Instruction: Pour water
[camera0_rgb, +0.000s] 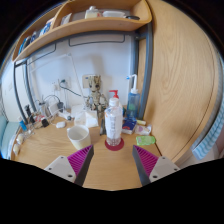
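Gripper view is showing a wooden desk (45, 150) with a lot of small things sitting on it. The gripper (113, 162) is hanging low over the desk, and its two fingers are standing wide apart with nothing between them. The left pink pad (81, 158) and the right pink pad (147, 161) are both showing on the inner sides of the fingers. Just ahead of the fingers, a clear bottle with a red cap (114, 120) is standing upside down on its cap, and it is not touching the fingers. A white cup (78, 136) is sitting upright to the left of the bottle, close to the left finger. A small wooden figure (93, 94) is standing farther back by the wall. A spray bottle (133, 102) is standing behind the bottle on the right. A shelf (85, 28) is hanging high above the desk.
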